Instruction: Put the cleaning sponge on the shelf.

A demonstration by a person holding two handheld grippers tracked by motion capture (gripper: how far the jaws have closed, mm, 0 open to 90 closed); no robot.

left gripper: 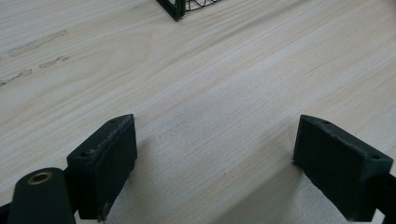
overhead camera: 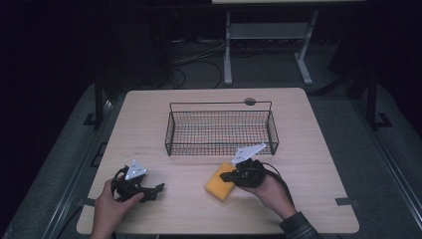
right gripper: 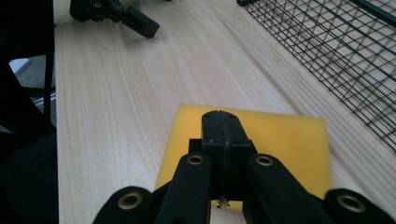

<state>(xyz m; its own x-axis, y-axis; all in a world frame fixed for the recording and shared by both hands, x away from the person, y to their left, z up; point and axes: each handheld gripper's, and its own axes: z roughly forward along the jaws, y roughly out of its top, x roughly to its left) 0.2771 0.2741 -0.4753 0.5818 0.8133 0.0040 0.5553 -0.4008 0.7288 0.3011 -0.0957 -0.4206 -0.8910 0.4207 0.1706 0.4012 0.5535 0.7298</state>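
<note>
Yellow sponge [overhead camera: 220, 187], lower centre: likely light, soft, squashy. Your right gripper [right gripper: 219, 122] jaws pressed together above it; grab by edges. Left gripper [left gripper: 212, 158] wide apart, empty.

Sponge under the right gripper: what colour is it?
Yellow. The sponge shows best in the right gripper view, lying flat on the table.

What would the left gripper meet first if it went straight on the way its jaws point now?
Bare table first, it seems: the open left gripper tilts down at the wood, with nothing between its jaws. Farther along that line stands a corner of the wire basket, though depth is hard to judge.
</note>
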